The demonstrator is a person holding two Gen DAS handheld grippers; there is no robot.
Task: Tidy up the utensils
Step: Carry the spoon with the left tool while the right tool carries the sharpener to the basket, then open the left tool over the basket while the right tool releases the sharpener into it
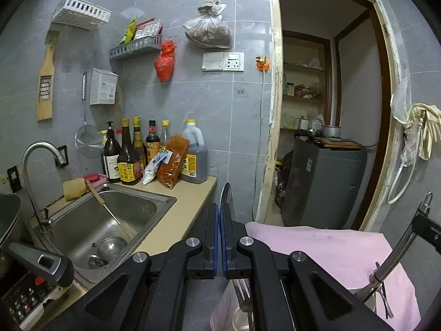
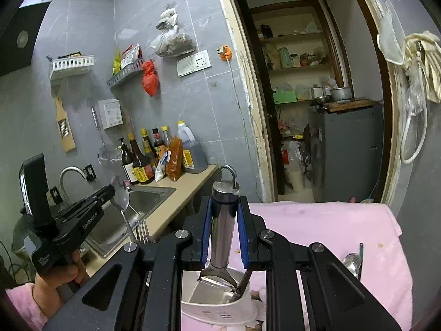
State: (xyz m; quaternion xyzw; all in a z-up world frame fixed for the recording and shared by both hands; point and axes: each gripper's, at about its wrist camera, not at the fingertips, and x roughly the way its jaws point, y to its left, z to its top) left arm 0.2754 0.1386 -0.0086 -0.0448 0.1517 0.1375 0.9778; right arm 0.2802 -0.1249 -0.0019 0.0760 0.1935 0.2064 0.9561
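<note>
On your far left, the stainless steel sink sits sunk into the beige bench, with dark sauce bottles lined up against the grey tiled wall behind it. Your left tongs are pressed together on a shiny metal spoon, whose bowl stands above the fingertips while a silver fork hangs below them; the right wrist view shows both pieces held out over the sink edge. Further right, your right tongs pinch the polished steel handle with a hanging loop, holding it upright, its broad lower end resting inside the white plastic utensil holder. That holder stands on the pink cloth. At the far right another steel spoon lies on the cloth.
</note>
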